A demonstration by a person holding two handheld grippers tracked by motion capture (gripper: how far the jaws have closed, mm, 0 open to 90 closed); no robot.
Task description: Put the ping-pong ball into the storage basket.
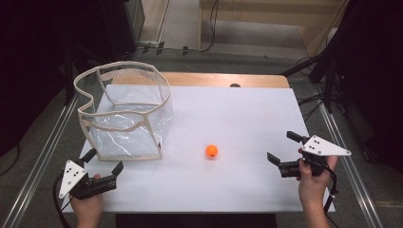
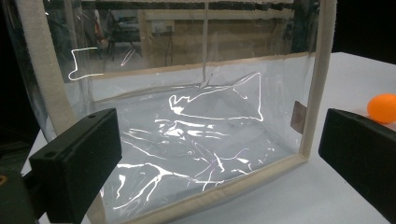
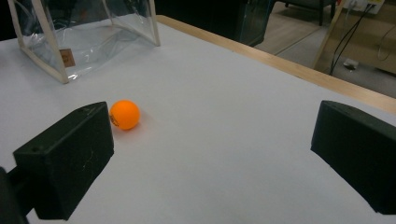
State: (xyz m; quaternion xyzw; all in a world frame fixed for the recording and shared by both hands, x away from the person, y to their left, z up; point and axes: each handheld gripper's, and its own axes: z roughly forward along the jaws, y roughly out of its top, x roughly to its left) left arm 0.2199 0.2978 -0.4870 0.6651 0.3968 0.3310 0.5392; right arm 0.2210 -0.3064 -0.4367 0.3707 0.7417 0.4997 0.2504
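A small orange ball (image 1: 211, 151) lies on the white table sheet (image 1: 228, 118), right of a clear plastic bag with cream fabric edging (image 1: 124, 111) that stands open at the table's left. My left gripper (image 1: 102, 161) is held open just in front of the bag's near wall, nothing between its jaws. My right gripper (image 1: 283, 147) is open at the table's right, pointing left toward the ball, well apart from it. In the left gripper view the bag (image 2: 196, 126) is close ahead and the ball (image 2: 383, 108) sits at the right edge. The right gripper view has the ball (image 3: 124, 114) and the bag (image 3: 84, 37).
A wooden table edge (image 1: 223, 79) runs along the far side. Metal rails flank the table left and right. Cables and dark stands sit on the floor beyond. Bare white sheet lies between the ball and my right gripper.
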